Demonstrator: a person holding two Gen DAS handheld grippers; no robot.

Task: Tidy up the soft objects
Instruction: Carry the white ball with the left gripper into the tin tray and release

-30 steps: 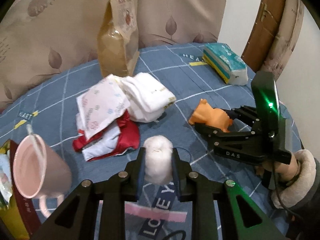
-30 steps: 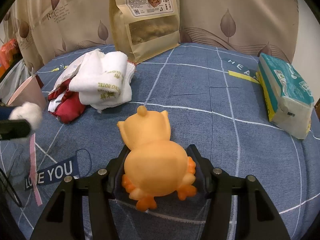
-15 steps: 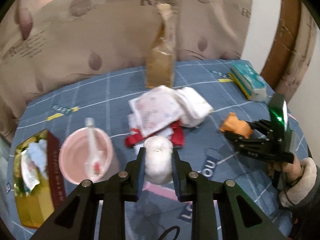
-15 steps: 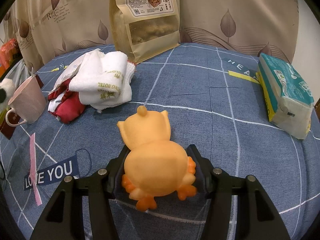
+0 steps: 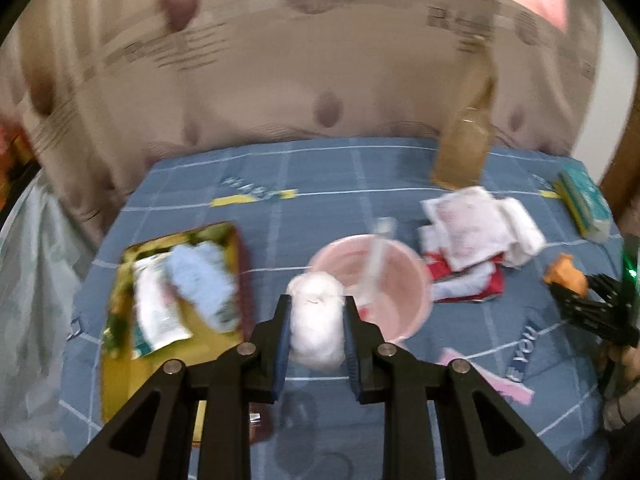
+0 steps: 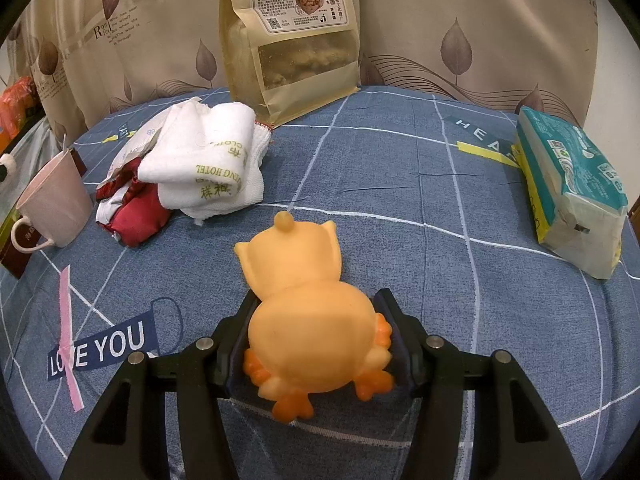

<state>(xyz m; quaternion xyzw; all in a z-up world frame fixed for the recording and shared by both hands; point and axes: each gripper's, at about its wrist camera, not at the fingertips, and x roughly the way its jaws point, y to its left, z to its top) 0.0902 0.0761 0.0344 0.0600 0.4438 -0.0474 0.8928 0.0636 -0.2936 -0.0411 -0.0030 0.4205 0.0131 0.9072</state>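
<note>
The blue bedcover [image 6: 400, 184] carries "LOVE YOU" and "HEA". The white towel [image 6: 208, 160] reads "HOTEL" upside down. The curtain [image 6: 500, 20] shows "love" and a large "R". The kraft snack bag [image 6: 292, 32] bears Chinese print.

My whole left wrist view is smeared. Left of the pink cup [image 5: 370, 284], the gold tray [image 5: 120, 372] holds packets I can't identify. The stick in the cup is only a pale streak. Far right of the cup, the right tool [image 5: 588, 300] is cut by the frame edge, with the orange toy [image 5: 564, 276] half hidden behind it.
</note>
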